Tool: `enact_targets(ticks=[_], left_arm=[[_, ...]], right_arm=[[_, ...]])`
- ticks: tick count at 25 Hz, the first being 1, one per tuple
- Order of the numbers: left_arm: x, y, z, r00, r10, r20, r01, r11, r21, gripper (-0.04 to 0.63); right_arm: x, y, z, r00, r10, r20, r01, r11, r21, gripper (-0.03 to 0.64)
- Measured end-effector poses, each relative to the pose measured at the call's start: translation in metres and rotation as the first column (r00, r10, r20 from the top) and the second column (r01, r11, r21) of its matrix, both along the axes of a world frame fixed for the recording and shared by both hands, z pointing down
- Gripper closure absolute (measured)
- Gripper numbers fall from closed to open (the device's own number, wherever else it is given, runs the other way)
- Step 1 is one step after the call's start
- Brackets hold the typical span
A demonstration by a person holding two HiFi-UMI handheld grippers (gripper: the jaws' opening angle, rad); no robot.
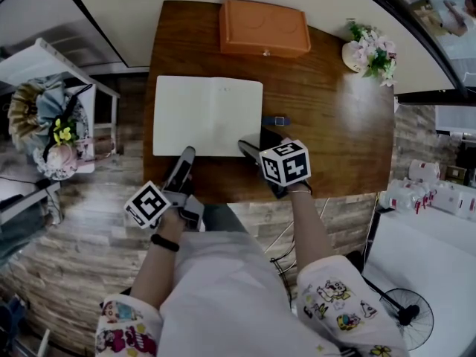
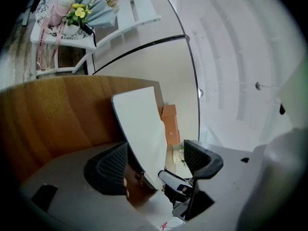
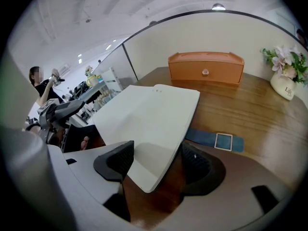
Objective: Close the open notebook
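Observation:
The open notebook point(image 1: 208, 115) lies flat on the wooden table point(image 1: 327, 132), its blank white pages facing up. A blue strap with a clasp point(image 1: 275, 120) sticks out from its right edge. My left gripper point(image 1: 186, 155) is at the notebook's near edge, open, with the page edge point(image 2: 139, 129) between its jaws. My right gripper point(image 1: 249, 146) is at the near right corner, also open. In the right gripper view the notebook's corner point(image 3: 154, 124) reaches between the jaws of the right gripper point(image 3: 159, 165), and the strap point(image 3: 216, 141) lies just to the right.
An orange box point(image 1: 264, 27) stands at the table's far edge behind the notebook. A vase of flowers point(image 1: 370, 53) sits at the far right corner. A white rack with a bouquet point(image 1: 52, 125) stands on the floor to the left.

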State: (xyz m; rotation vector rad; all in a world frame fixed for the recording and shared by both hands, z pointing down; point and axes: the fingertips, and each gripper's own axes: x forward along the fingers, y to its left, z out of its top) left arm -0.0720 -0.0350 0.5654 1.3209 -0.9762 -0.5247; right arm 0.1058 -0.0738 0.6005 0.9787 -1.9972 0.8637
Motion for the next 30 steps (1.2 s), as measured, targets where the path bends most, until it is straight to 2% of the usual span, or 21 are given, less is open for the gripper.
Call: enact_targets(ticks=[8, 14, 21, 24, 28, 29, 30], left_arm=[[-0.028, 0.000, 0.005, 0.997, -0.015, 0.077, 0.016, 1.000, -0.021, 0.244], [-0.053, -0.019, 0.002, 0.993, -0.049, 0.111, 0.045, 0.998, 0.034, 0.244], [-0.058, -0.038, 0.002, 0.992, 0.005, 0.130, -0.011, 0.999, 0.049, 0.244], [-0.056, -0.042, 0.004, 0.993, 0.025, 0.117, -0.027, 0.999, 0.021, 0.244], [-0.053, -0.050, 0.005, 0.992, 0.055, 0.114, -0.058, 0.998, 0.023, 0.247], [-0.053, -0.050, 0.007, 0.990, 0.064, 0.125, -0.066, 0.998, 0.012, 0.254], [-0.054, -0.050, 0.010, 0.986, 0.073, 0.147, -0.073, 0.997, -0.007, 0.293]], right_arm=[[0.001, 0.000, -0.001, 1.000, 0.002, -0.002, -0.002, 1.000, -0.002, 0.308], [0.001, 0.000, 0.000, 1.000, 0.003, 0.001, -0.003, 1.000, -0.001, 0.308], [0.001, 0.001, -0.001, 1.000, 0.005, 0.001, -0.005, 1.000, 0.000, 0.308], [0.001, 0.001, -0.001, 1.000, 0.005, 0.002, -0.005, 1.000, 0.002, 0.309], [0.001, 0.001, -0.001, 1.000, 0.005, 0.001, -0.005, 1.000, 0.002, 0.309], [0.001, 0.001, -0.001, 1.000, 0.006, 0.000, -0.006, 1.000, 0.002, 0.310], [0.001, 0.001, -0.001, 1.000, 0.007, 0.001, -0.007, 1.000, 0.002, 0.310]])
